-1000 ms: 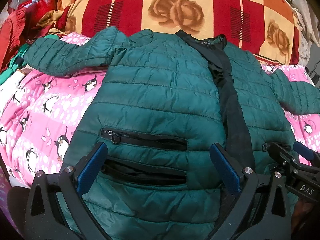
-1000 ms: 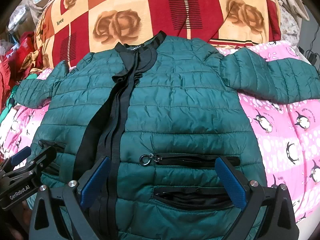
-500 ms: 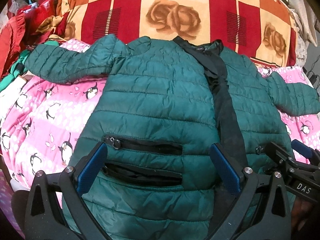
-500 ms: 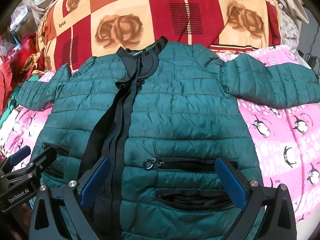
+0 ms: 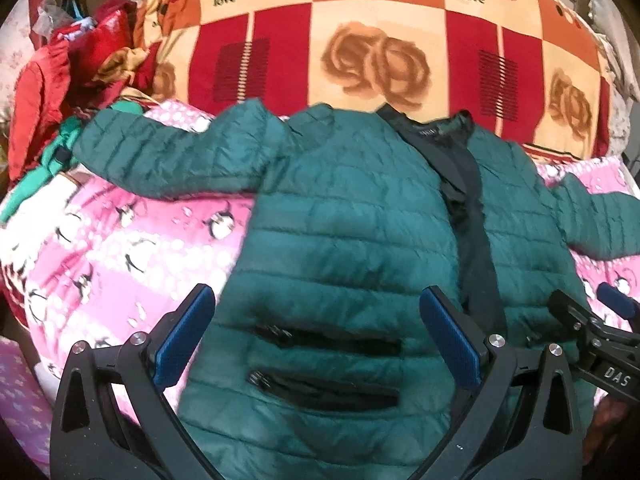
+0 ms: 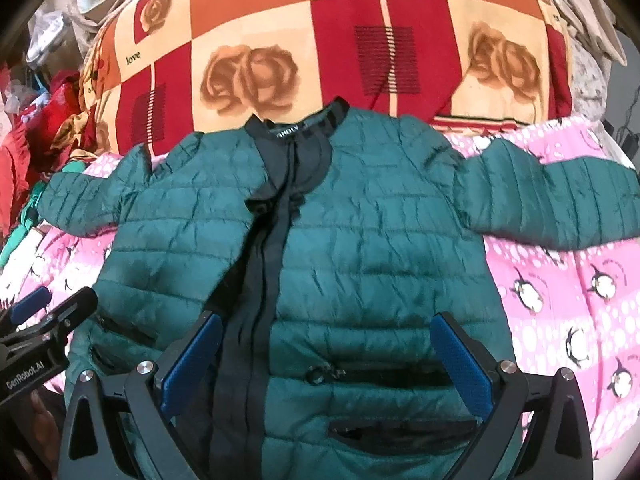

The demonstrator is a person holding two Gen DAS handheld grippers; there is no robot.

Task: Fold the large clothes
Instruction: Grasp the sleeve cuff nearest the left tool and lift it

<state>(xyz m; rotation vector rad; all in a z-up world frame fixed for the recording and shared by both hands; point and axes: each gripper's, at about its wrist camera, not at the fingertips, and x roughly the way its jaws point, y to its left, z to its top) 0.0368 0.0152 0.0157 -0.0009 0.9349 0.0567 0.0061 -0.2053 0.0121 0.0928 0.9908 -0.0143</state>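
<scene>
Jacket [image 6: 360,240] is lying flat, front side up, on a pink penguin-print blanket [image 6: 568,300] — it's a dark green quilted puffer with both sleeves sticking out sideways. A black zipper strip [image 6: 260,280] is running down the middle from the collar [image 6: 296,128], which is pointing at a big red-and-orange checkered quilt with rose prints [image 6: 320,40] at the far side. Some red clothes [image 5: 52,80] are piling up at the far left.

The left gripper [image 5: 316,336] is hanging over the lower part of the jacket's left half with its blue pads spread wide, not pinching anything — two black zip pockets [image 5: 328,364] are showing between the fingers. The right gripper [image 6: 326,356] is doing the same over the other half, wide apart and holding nothing, with a pocket zipper pull [image 6: 316,374] sitting between its pads.

Each gripper is peeking into the other's camera at the edge, so they're sitting side by side near the hem. The left wrist view is looking a bit blurry.
</scene>
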